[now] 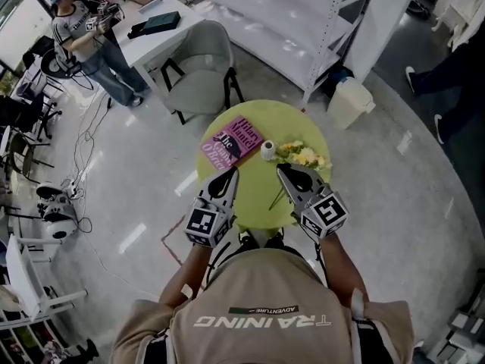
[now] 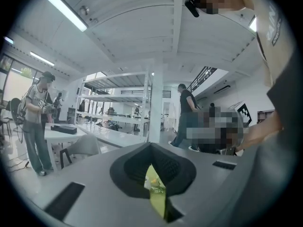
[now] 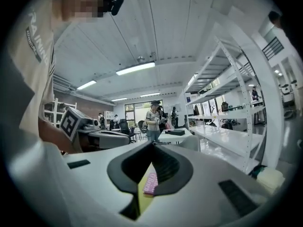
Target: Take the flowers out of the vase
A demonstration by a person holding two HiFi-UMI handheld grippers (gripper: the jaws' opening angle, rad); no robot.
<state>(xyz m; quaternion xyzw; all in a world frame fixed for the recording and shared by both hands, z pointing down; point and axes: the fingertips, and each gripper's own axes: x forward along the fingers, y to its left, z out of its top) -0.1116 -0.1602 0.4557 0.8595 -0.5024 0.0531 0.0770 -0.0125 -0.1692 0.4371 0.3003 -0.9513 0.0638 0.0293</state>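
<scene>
A small white vase (image 1: 267, 150) stands near the middle of the round yellow-green table (image 1: 258, 203). The yellow and white flowers (image 1: 305, 156) lie on the table just right of the vase, a thin stem (image 1: 277, 198) running toward the near edge. My left gripper (image 1: 229, 172) hovers above the near left part of the table, its jaws shut and empty. My right gripper (image 1: 283, 170) hovers over the stem, also shut with nothing in it. In the left gripper view the closed tips (image 2: 151, 146) point level into the room. The right gripper view shows the same closed tips (image 3: 152, 144).
A pink book (image 1: 231, 149) lies on the table left of the vase. Behind the table are a grey chair (image 1: 198, 70), a white desk (image 1: 155, 40), white shelving (image 1: 303, 21) and a white bin (image 1: 350, 101). A person (image 1: 83, 36) stands far left.
</scene>
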